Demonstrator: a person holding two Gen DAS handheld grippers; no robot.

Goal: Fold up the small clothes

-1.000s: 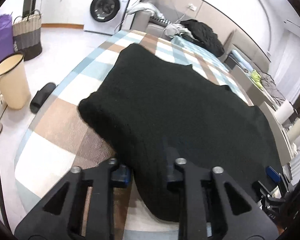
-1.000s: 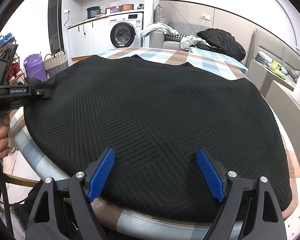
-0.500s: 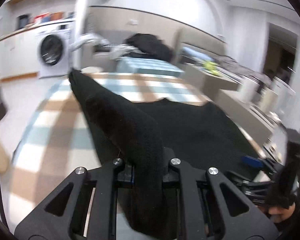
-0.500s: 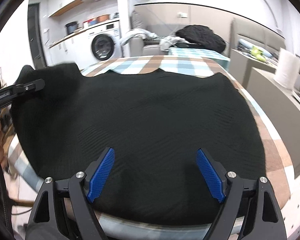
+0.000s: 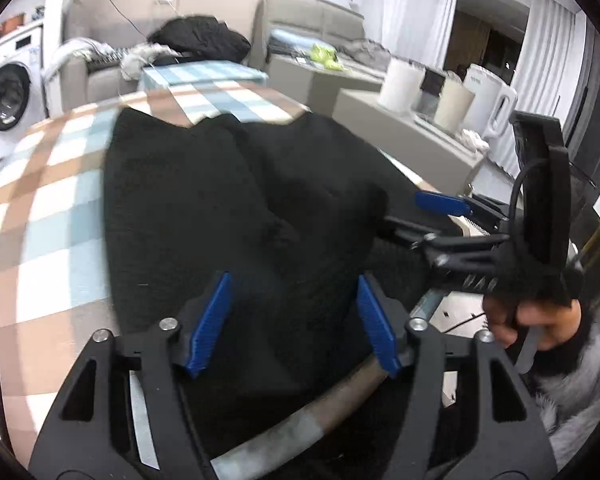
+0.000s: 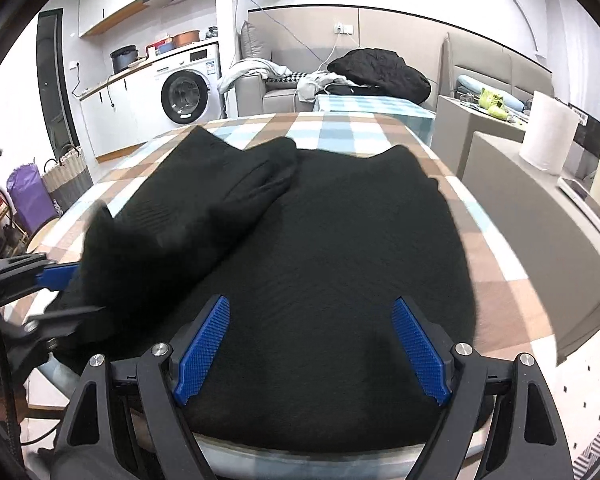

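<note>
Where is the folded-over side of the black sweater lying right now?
In the right wrist view, the folded-over flap lies on the left part of the black sweater, spread on the checked tablecloth, with the left gripper at its near end.

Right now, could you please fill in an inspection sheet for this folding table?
Surface: checked tablecloth, mostly covered.
Job's things: black sweater, its left side folded over the middle.
Clutter: nothing seen on the table.
Grippers: left gripper opening, pads clear of the sweater; right gripper open above the near hem.
Cables: a wire hangs from a wall socket.
Surroundings: washing machine, sofa with clothes, paper roll, basket.
</note>
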